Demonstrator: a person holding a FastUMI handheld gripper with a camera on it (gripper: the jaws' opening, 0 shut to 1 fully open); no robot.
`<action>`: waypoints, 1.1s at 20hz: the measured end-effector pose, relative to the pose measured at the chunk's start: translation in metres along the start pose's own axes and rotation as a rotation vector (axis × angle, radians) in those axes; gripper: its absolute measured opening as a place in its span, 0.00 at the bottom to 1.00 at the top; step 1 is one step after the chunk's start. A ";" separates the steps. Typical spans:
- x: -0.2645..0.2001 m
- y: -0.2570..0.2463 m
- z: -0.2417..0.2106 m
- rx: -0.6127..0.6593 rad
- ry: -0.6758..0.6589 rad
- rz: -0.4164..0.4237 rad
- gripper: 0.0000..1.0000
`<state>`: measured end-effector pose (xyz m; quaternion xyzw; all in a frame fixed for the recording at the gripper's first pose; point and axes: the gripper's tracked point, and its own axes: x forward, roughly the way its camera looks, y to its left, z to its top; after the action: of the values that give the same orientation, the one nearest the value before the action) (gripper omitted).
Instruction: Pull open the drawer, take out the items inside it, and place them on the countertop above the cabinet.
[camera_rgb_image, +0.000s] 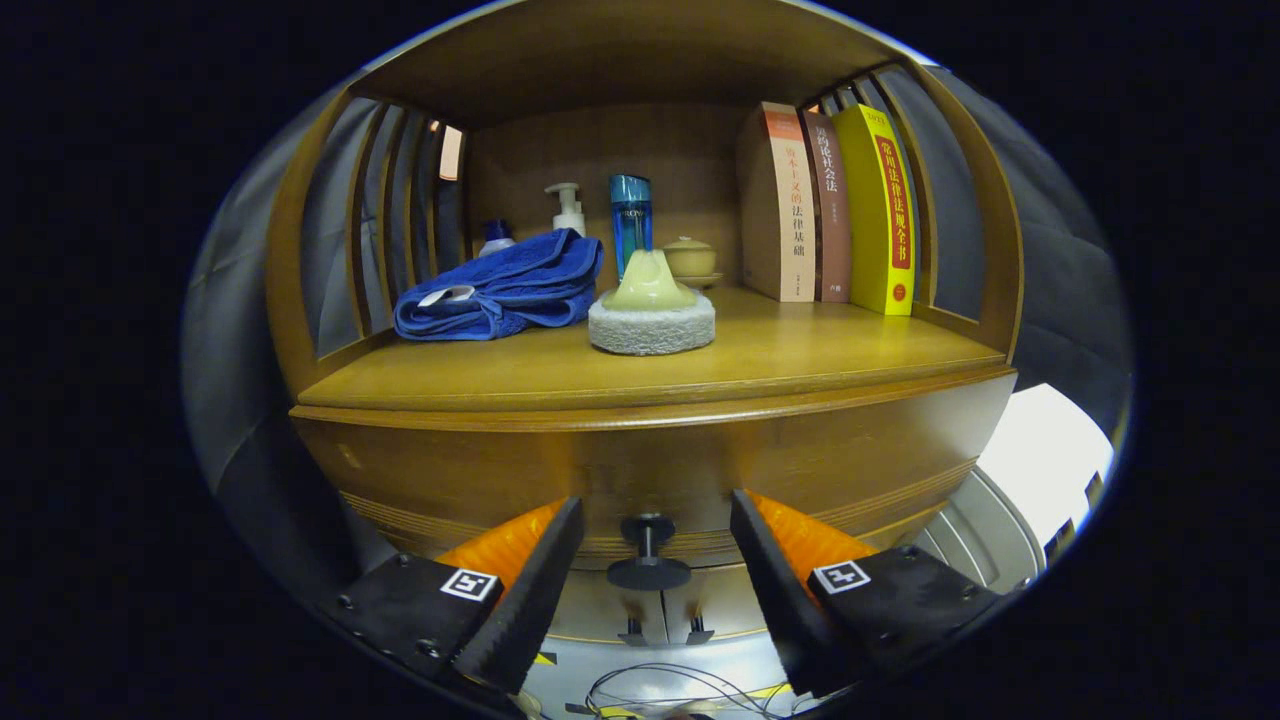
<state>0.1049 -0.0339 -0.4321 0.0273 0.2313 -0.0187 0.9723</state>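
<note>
While the tool hangs released, its fingers spread to either side of the dark knob without touching it, the drawer sits closed. Above, near the countertop's middle, rests a sponge, a blue towel beside it.

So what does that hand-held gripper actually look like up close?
The hand-held gripper has two wedge-shaped fingers that taper toward their tips, each mounted on a blocky base held with small screws. Each base carries a small square black-and-white marker. The fingers stand apart, either side of the drawer knob, not touching it.
</note>
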 end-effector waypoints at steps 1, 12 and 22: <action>0.000 -0.001 0.002 0.001 0.000 -0.001 0.99; -0.095 0.002 0.088 0.001 -0.111 0.001 0.99; -0.164 0.027 0.208 0.003 -0.236 0.042 0.99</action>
<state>0.0529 -0.0160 -0.1715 0.0311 0.1145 -0.0016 0.9929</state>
